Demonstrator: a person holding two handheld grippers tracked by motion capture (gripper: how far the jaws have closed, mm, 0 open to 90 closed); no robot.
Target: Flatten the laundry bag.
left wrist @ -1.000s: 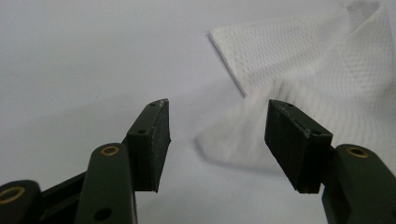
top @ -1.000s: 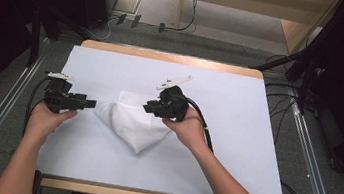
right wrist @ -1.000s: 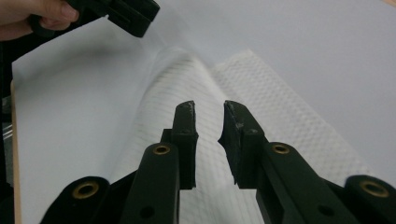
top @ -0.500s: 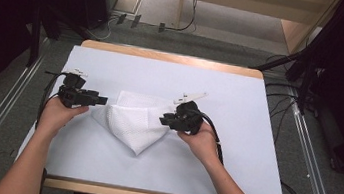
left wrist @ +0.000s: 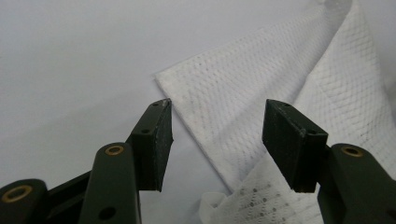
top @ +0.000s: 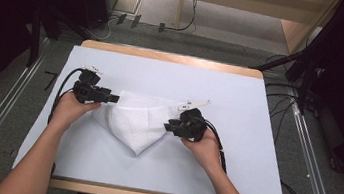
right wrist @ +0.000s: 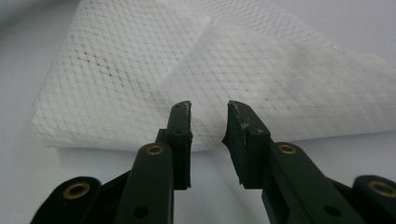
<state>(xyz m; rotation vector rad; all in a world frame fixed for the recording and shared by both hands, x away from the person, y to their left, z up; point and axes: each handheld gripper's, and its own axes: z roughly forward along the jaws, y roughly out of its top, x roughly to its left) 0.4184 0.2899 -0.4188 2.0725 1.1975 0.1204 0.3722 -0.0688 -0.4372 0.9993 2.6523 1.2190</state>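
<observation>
right gripper (top: 170, 125) lower now, fingers (right wrist: 180, 135) parting off cloth (right wrist: 140, 84); stains close-up

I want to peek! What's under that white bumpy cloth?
The white cloth lies folded on the pale table cover, which shows all around it. In the left gripper view, more of its own layers peek out below. Anything under the middle is covered.

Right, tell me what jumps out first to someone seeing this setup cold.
A crumpled white cloth, folded to a point toward the person, lies mid-table on the pale sheet. The left gripper sits at its left edge with fingers spread over a corner. The right gripper is at its right edge, its fingers just opening, nothing between them.
</observation>
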